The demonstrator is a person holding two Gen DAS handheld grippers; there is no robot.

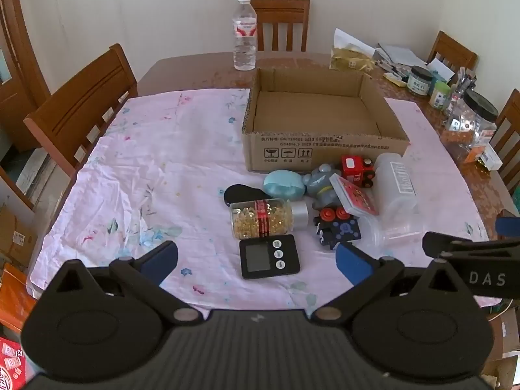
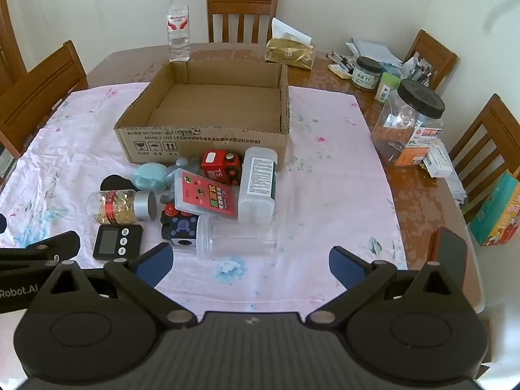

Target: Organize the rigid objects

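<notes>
An empty open cardboard box [image 1: 325, 149] [image 2: 208, 143] stands on the pink floral cloth [image 1: 146, 178]. In front of it lies a pile: a capsule bottle [image 1: 263, 217] [image 2: 120, 209], a black digital timer [image 1: 269, 256] [image 2: 117, 242], a red toy train [image 1: 357, 170] [image 2: 221, 165], a red card case [image 1: 354, 195] [image 2: 204, 195], a teal oval case [image 1: 284, 185], a grey figure [image 1: 320, 183], a blue-black toy [image 1: 339, 227] [image 2: 180, 227], a white bottle [image 1: 396, 185] [image 2: 258, 185] and a clear jar [image 2: 237, 237]. My left gripper [image 1: 256, 260] is open above the timer. My right gripper [image 2: 250, 265] is open, just short of the clear jar.
A water bottle [image 1: 244, 34] [image 2: 178, 26] stands behind the box. A gold tissue pack [image 2: 289, 52], jars [image 2: 408, 120], pens and papers crowd the table's right side. Wooden chairs [image 1: 81, 104] surround the table. Boxes lie on the floor at the left.
</notes>
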